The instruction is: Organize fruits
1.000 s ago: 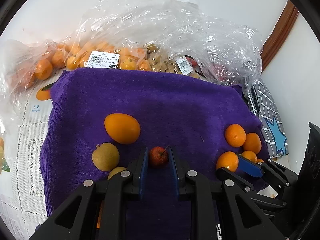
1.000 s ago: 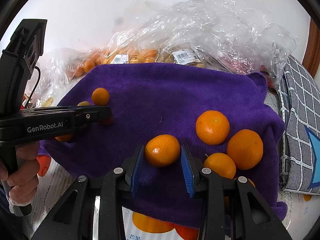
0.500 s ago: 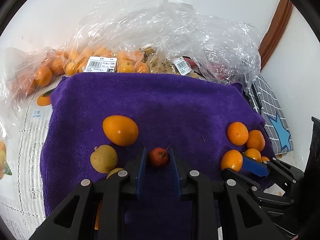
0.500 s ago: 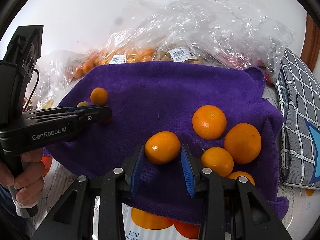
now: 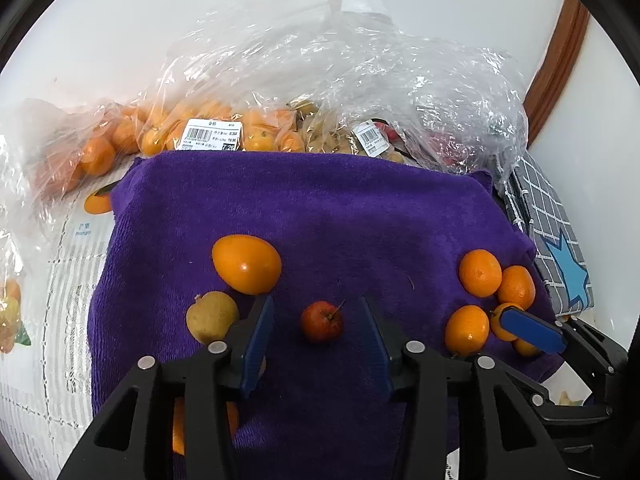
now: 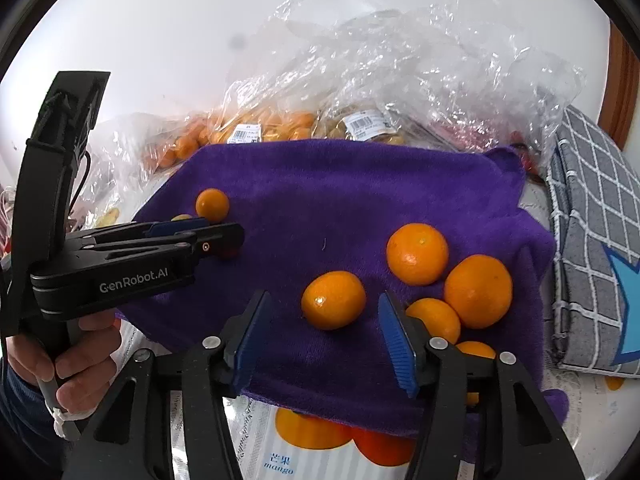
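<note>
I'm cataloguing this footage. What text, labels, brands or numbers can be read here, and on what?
"GenRobot.AI": side of the left tool.
"mango", under two blurred characters: printed sheet beneath the towel.
"7.26": price label on the bag of small oranges; its barcode and other figures are too small to read.
Second label, on the next bag: barcode only, print too blurred to read.

Setting: a home room, judging by what lay in front of you.
You worked over a purple towel [image 5: 320, 208]; price-labelled fruit bags [image 5: 248, 120] leaned against a white wall [image 5: 120, 20], beside a checked cushion [image 6: 592, 216].
</note>
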`<state>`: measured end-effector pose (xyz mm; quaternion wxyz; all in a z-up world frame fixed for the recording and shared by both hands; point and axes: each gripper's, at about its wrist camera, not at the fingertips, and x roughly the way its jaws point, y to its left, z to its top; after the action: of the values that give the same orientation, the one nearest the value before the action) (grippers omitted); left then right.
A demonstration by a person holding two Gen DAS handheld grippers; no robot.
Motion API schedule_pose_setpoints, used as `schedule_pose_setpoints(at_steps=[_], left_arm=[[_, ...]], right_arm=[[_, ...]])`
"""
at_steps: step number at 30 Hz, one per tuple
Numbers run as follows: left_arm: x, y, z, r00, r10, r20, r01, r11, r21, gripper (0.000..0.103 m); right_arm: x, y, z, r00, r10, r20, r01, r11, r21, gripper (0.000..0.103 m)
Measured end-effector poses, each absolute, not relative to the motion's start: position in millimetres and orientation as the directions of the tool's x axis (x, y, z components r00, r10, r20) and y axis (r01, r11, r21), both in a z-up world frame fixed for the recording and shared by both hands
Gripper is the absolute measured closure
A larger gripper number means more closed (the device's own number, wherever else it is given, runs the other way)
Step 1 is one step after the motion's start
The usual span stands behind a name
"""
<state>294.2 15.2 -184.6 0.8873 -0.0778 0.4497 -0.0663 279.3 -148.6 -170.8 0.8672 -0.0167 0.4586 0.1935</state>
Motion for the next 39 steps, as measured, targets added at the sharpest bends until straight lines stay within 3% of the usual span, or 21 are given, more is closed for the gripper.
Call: schedule_pose_setpoints(at_steps=[12,26,30,36,39], left_arm=[[260,21,-143,0.654,-0.11,-0.748,0.001,0.989,-0.145,0.051],[161,9,-73,0.747,-0.048,-0.663,-0.014,0.996,-0.089,0.028],[129,-1,-58,0.773,-0.044,-0.633,-0.012,0.996,-0.083,0.021],[87,-12,-46,0.795,-0.045,-0.605,-0.01,0.996,-0.087,0.016],[70,-14,-42,0.805,-0.047,-0.591,-0.01,0.996,-0.094,0.015]], right_arm=[[261,-162,-124,0.574,0.271,-0.772,-0.283,0.951,0.123,0.045],[180,-212,-50,0.633,0.209,-0.746,-0.142,0.978,0.153,0.045],[146,-222,-34,0.679,0.2,-0.707,-0.144,0.98,0.139,0.022],[104,-232,-16,0.723,0.156,-0.673,-0.126,0.988,0.094,0.007],[90,-234,-12,0.731,0.141,-0.667,-0.12,0.99,0.078,0.006]])
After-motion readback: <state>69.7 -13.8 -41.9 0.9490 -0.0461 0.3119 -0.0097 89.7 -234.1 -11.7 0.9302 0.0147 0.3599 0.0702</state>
